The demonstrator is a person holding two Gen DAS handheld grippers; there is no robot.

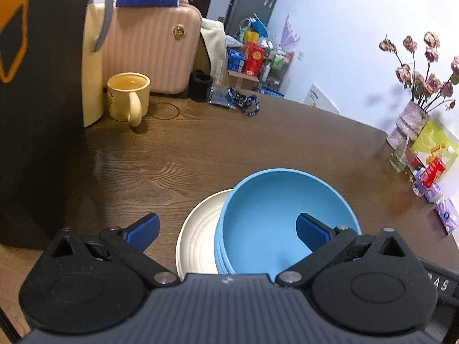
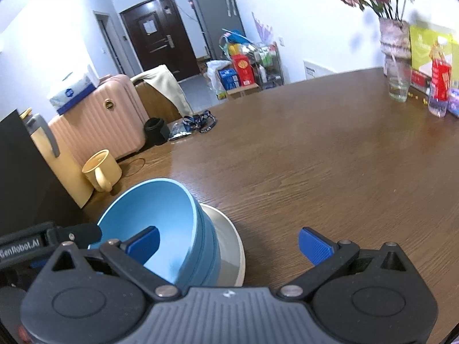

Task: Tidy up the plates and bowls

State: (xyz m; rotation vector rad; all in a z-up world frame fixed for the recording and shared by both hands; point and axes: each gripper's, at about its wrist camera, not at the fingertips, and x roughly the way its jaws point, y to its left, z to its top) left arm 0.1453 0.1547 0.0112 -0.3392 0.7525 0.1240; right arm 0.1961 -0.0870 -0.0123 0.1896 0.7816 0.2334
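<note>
Left wrist view: the left gripper (image 1: pixel 228 230) fills the lower part of the frame, tilted down toward the table (image 1: pixel 200 149), its jaws spread wide and holding nothing. One blue pad (image 1: pixel 143 230) hangs over bare wood at lower left; the other pad (image 1: pixel 312 232) sits in front of the inside of the blue bowl (image 1: pixel 269 215) without clearly touching it — contact cannot be told from this angle. The bowl stands upright, mouth facing up, with stepped rims along its left side suggesting nested bowls. It rests on a cream plate (image 1: pixel 198 235) lying flat, whose ridged rim shows to the bowl's left.

Right wrist view: the right gripper (image 2: pixel 228 246) likewise angles down at the table, jaws fully apart and empty. Its left pad (image 2: pixel 143 243) overlaps the bowl's (image 2: pixel 160 215) interior at lower left of the frame; its right pad (image 2: pixel 314 246) is over open tabletop. The plate (image 2: pixel 232 238) peeks out to the right of the bowl. Part of the left gripper's black body (image 2: pixel 43 239) shows at the left edge, just beside the bowl.

Farther out stand a yellow mug (image 1: pixel 129 94) at upper left, a pink suitcase (image 1: pixel 152 46) behind it, and a vase of dried flowers (image 1: pixel 413 114) at the right.
</note>
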